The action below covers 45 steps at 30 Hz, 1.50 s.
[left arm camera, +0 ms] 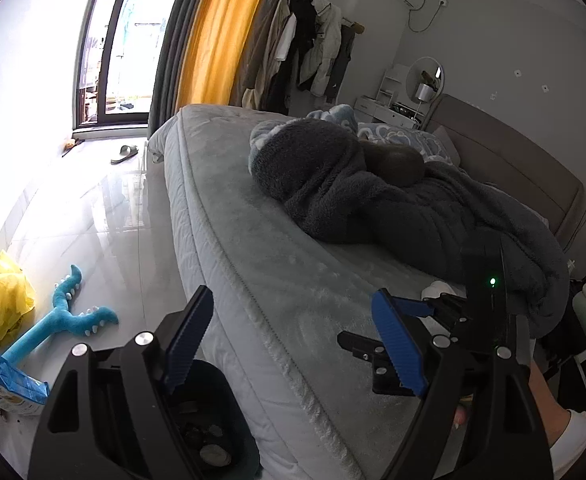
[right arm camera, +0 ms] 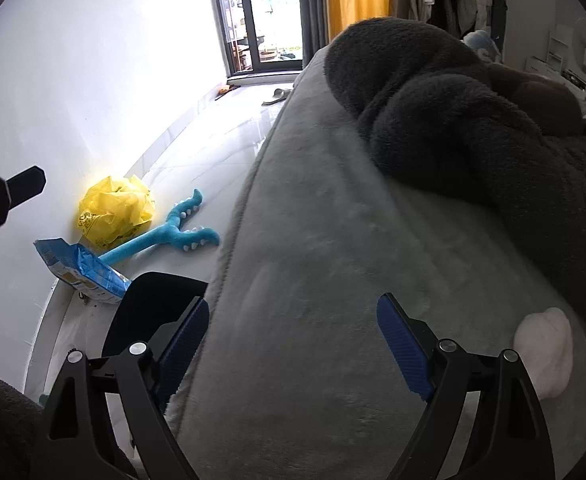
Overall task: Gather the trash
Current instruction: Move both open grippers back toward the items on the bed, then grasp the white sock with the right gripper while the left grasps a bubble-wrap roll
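Bed (left arm camera: pixel 293 280) fills most of what you see: a pale grey plush cover over a white mattress, running from near right to the far wall. Across its far and right part lies a heaped dark grey fleece blanket (left arm camera: pixel 373 200). Left of the bed stretches the glossy white tile floor (left arm camera: pixel 93 208), ending at a dark-framed glass door (left arm camera: pixel 125 40) with an orange curtain (left arm camera: pixel 221 32) beside it.

On the floor by the left wall you have a crumpled yellow plastic bag (right arm camera: pixel 115 210), and just near of it an opened blue snack packet (right arm camera: pixel 81 272). A blue plush toy (right arm camera: pixel 165 236) with forked arms lies between the two and the bed, its stem touching the packet. Close against the bed's near corner stands a black bin (left arm camera: pixel 213 420), with a few scraps in its bottom.

Your left gripper (left arm camera: pixel 293 344) hangs over the bed edge and the bin, jaws spread wide and empty. Your right gripper (right arm camera: pixel 293 348) sits low over the plush cover, jaws equally wide, gripping nothing. In the left wrist view the right gripper shows past the left one's right finger.

A crumpled white tissue (right arm camera: pixel 545 352) rests on the cover, just right of the right gripper's right finger and near the blanket's edge.
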### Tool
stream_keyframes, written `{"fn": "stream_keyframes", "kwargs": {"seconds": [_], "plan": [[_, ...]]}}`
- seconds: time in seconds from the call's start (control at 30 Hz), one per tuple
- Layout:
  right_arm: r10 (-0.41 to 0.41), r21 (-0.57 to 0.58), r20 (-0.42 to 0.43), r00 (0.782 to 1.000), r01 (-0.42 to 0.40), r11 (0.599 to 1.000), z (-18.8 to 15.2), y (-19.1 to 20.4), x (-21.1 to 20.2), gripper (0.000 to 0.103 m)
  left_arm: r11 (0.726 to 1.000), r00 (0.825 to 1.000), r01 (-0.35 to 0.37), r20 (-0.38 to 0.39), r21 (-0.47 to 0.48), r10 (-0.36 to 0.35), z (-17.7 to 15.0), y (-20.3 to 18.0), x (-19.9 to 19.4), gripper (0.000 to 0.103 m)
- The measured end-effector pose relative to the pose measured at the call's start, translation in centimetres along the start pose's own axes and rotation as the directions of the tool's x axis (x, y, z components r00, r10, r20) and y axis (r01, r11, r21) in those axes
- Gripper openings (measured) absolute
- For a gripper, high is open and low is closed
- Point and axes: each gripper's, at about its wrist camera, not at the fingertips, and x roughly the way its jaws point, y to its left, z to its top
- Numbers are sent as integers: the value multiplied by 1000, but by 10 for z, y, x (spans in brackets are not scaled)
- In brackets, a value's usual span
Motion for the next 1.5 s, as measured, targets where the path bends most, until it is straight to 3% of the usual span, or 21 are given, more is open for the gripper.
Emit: {"fn": "stream_keyframes", "kwargs": {"seconds": [0.6, 1.2, 1.23, 1.27, 1.47, 1.5], "plan": [[-125, 132, -8, 992, 125, 983, -18, -117, -20, 87, 993, 991, 99, -99, 71, -92, -7, -62, 64, 85], [-186, 192, -30, 982, 189, 963, -34, -180, -27, 88, 970, 961, 207, -211, 128, -177, -24, -123, 119, 86], [-195, 196, -35, 980, 198, 960, -37, -184, -27, 81, 968, 959, 213, -217, 130, -182, -25, -127, 122, 87], [-205, 197, -39, 978, 209, 958, -39, -188, -27, 67, 967, 957, 218, -222, 133, -185, -26, -130, 123, 87], [-249, 213, -60, 967, 256, 943, -46, -210, -32, 32, 960, 949, 236, -248, 150, -195, -33, -149, 137, 87], [-253, 214, -57, 966, 259, 942, -47, -212, -34, 31, 959, 947, 238, -254, 152, -195, -35, -153, 140, 87]]}}
